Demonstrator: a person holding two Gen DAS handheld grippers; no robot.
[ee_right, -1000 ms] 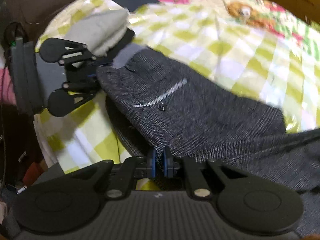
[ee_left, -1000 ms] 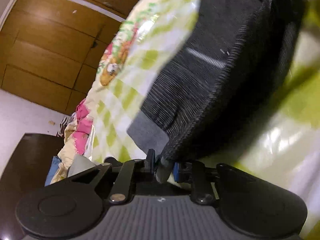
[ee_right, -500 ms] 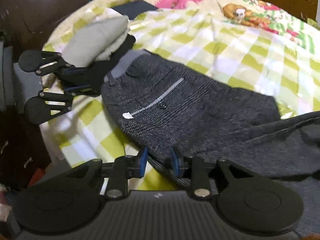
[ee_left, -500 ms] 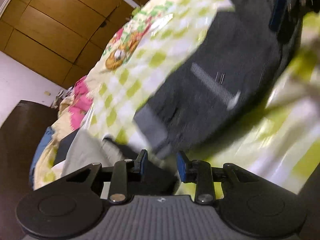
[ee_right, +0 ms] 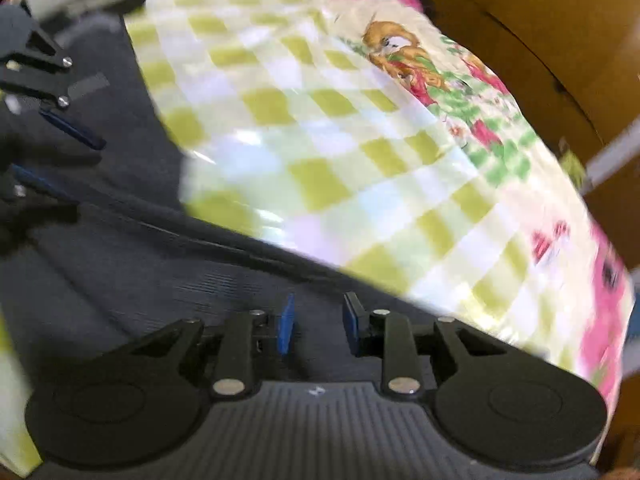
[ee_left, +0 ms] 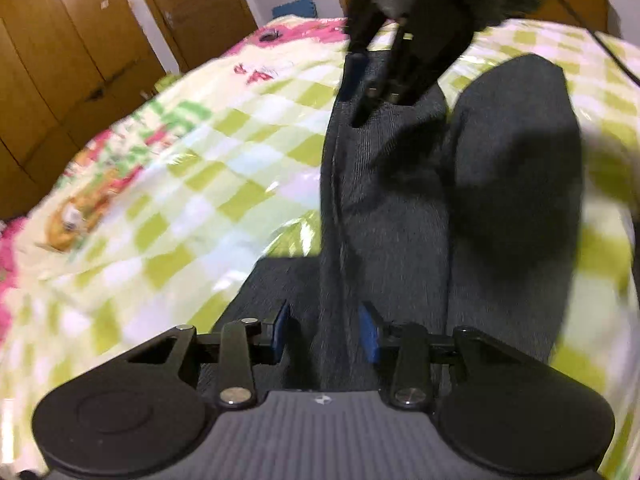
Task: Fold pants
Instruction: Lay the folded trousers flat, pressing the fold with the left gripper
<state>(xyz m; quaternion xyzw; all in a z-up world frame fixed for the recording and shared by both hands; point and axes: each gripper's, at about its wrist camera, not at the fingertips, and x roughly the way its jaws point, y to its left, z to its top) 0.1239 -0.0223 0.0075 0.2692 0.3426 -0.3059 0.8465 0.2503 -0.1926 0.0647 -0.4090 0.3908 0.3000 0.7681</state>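
1. Pants (ee_left: 400, 216) lie on the checked bedspread (ee_left: 168, 184), dark grey, spread lengthwise away from the left wrist cam. One part is doubled over at the right side, w/ a rounded folded edge (ee_left: 516, 152) showing (blurred, so layer count can't be read).
2. Left gripper (ee_left: 326, 330): jaws apart, blue pads either side of a raised seam ridge of the cloth, nothing pinched. It hovers low over the pants, empty.
3. Right gripper (ee_right: 316, 322): jaws also apart, cloth beneath but not clamped. In the left cam the right gripper shows at the far end over the pants, fingers pointing down at the fabric.
4. In the right cam the left gripper shows at the left edge, spread, over the same garment; the pants' long edge (ee_right: 240, 248) runs diagonally against the bedspread.
5. Progress, my read: a first fold looks laid down, both tools let go. The pants are not compact yet, i.e. long legs still stretched out.
6. Left to do, prob.: grab one end w/ both grippers, bring it over to the other end, then flatten. Roughly mid-task.
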